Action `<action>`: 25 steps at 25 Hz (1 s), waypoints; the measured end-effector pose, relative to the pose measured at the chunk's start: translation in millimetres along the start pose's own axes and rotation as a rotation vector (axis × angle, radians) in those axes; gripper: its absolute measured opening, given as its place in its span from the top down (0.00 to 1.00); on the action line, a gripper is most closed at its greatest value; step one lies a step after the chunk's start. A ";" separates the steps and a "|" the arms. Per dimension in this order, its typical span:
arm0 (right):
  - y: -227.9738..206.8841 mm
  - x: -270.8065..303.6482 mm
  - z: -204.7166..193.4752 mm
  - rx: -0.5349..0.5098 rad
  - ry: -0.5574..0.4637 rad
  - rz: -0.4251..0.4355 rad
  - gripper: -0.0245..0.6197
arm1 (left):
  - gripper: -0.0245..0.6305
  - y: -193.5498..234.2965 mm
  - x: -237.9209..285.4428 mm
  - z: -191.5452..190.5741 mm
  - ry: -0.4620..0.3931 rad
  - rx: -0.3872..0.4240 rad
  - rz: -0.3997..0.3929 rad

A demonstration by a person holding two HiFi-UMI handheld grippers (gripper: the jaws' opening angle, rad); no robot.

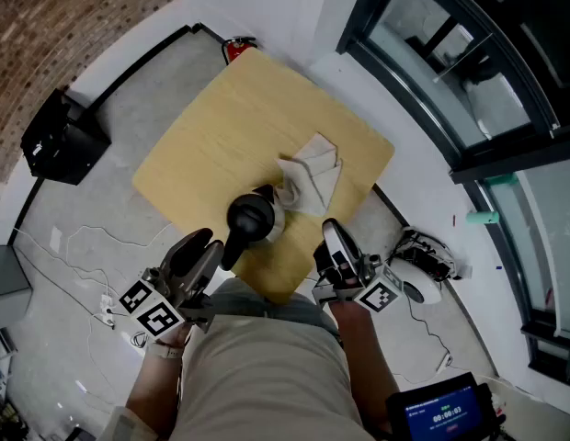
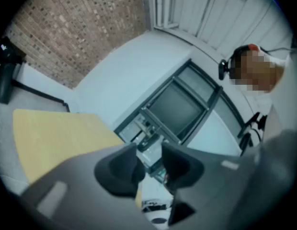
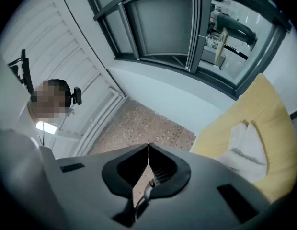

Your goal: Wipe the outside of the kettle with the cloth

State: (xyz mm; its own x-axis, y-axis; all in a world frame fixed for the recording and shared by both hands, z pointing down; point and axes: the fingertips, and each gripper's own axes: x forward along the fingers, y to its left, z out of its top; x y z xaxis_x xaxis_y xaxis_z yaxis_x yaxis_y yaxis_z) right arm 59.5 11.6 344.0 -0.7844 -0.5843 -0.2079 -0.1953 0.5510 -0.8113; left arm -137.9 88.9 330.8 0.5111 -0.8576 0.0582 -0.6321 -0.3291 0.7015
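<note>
A kettle (image 1: 256, 217) with a black lid and black handle stands near the front edge of the yellow table (image 1: 211, 145). A crumpled white cloth (image 1: 311, 178) lies just behind it and touches it; the right gripper view shows the cloth (image 3: 247, 145) at right on the table (image 3: 270, 110). My left gripper (image 1: 204, 244) hovers off the table's front edge, beside the kettle's handle, open and holding nothing; in its own view the left gripper (image 2: 149, 150) shows a gap between its fingers. My right gripper (image 1: 333, 234) is front right of the kettle. The right gripper (image 3: 148, 148) is shut and holds nothing.
A black box (image 1: 61, 141) and cables (image 1: 92, 294) lie on the floor at left. A red object (image 1: 237, 48) sits by the table's far corner. A white device (image 1: 423, 276) lies on the floor at right, below dark window frames (image 1: 450, 81).
</note>
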 end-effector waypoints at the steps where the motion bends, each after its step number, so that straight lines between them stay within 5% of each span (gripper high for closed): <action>1: -0.1 7.1 -2.9 -0.019 0.017 -0.010 0.94 | 0.73 4.7 -0.7 1.1 0.013 -0.002 -0.007; 7: -20.8 53.8 -1.8 -0.166 0.180 -0.008 0.94 | 0.73 25.6 8.3 11.5 0.046 0.027 0.023; 8: -30.4 59.9 -1.7 -0.240 0.264 -0.014 0.92 | 0.73 25.3 11.0 9.8 0.049 0.044 0.046; 10: -60.0 71.8 -5.2 -0.416 0.470 -0.018 0.63 | 0.73 26.7 19.3 4.4 0.054 0.075 0.099; 12: -98.1 80.3 -12.6 -0.563 0.677 0.005 0.50 | 0.73 28.5 26.8 -2.3 0.044 0.091 0.164; 17: -200.5 69.8 -71.2 -1.027 1.366 0.146 0.20 | 0.73 38.8 12.0 -21.5 -0.053 0.031 0.413; 20: -251.3 44.1 -101.3 -1.151 1.703 0.204 0.16 | 0.73 40.0 12.4 -22.7 -0.096 0.025 0.506; 22: -273.5 28.2 -114.0 -1.177 1.814 0.231 0.16 | 0.73 34.2 22.1 -24.6 -0.079 0.056 0.541; 25: -271.3 28.7 -124.8 -1.186 1.814 0.250 0.15 | 0.73 23.0 29.1 -20.6 0.018 0.206 0.598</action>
State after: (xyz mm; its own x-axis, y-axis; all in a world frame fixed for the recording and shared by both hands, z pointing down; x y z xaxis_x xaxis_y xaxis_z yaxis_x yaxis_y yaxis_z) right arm 16.5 -80.2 626.3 -0.2529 0.1871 0.9492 0.3572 0.9299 -0.0881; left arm -125.5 64.5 363.3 0.0435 -0.9106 0.4110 -0.9096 0.1340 0.3933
